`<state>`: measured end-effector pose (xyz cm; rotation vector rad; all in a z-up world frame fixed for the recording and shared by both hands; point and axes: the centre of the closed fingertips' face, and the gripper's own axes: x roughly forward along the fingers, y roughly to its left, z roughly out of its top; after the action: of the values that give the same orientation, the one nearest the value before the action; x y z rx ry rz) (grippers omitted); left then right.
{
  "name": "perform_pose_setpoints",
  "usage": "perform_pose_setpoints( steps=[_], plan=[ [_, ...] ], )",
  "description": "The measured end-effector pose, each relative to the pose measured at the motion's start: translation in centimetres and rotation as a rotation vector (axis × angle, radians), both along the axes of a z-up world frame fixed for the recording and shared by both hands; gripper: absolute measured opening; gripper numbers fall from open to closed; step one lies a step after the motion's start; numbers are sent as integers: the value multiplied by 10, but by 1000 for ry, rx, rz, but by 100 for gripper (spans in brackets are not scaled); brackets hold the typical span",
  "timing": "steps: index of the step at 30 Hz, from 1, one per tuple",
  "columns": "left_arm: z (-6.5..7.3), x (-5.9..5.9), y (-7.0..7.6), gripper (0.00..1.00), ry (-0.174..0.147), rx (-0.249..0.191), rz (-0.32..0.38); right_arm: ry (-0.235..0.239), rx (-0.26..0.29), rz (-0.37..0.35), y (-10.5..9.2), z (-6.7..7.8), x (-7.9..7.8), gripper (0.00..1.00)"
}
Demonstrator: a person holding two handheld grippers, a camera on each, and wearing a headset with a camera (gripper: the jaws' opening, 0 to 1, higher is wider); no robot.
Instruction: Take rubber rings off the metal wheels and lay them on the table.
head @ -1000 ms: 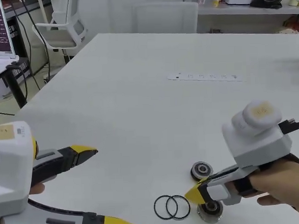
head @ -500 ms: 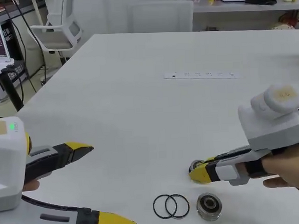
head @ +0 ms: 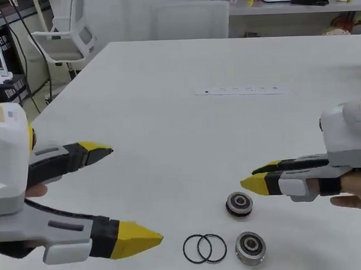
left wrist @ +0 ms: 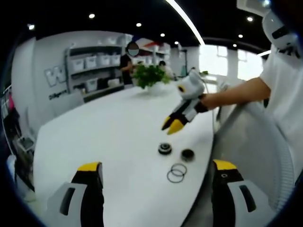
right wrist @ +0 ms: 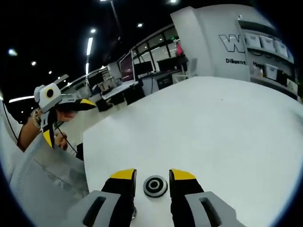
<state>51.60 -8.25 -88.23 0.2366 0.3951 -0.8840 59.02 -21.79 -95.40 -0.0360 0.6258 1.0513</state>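
Head view: the right gripper has drawn back off the far wheel, its jaws slightly parted and empty. The left gripper stays spread wide. Two rubber rings lie overlapping on the counter, just beside the near wheel.

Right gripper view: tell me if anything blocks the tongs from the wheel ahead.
Nothing visible does. The wheel lies on the bare table just ahead of the right gripper, in line with the gap between its open tongs.
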Motion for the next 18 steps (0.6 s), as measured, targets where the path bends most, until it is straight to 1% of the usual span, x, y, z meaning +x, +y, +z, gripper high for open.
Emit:
perform_pose_setpoints(
  steps=[3, 5, 8, 9, 10, 13, 15, 17, 18],
  plan=[
    [12, 12, -9, 96, -31, -5, -22, -20, 7, -15, -4, 1, 4, 30],
    [17, 17, -15, 95, -45, -3, -37, -22, 8, -25, -7, 0, 7, 29],
    [25, 27, -29, 93, -74, 10, -85, -2, -4, -37, -11, -6, 9, 28],
    [26, 29, -33, 92, -79, 14, -99, 26, -26, -49, -15, -11, 9, 28],
    [29, 32, -38, 90, -90, 9, -117, 31, -30, -51, -16, -13, 9, 28],
    [36, 42, -49, 89, -99, -15, -135, 27, -44, -49, -19, -18, 9, 28],
    [39, 47, -55, 88, -110, -21, -151, 26, -48, -52, -21, -19, 10, 28],
    [42, 54, -63, 87, -120, -22, -164, 22, -49, -48, -21, -20, 10, 28],
    [44, 58, -69, 86, -130, -21, -174, 18, -51, -44, -21, -21, 9, 28]
  ],
)
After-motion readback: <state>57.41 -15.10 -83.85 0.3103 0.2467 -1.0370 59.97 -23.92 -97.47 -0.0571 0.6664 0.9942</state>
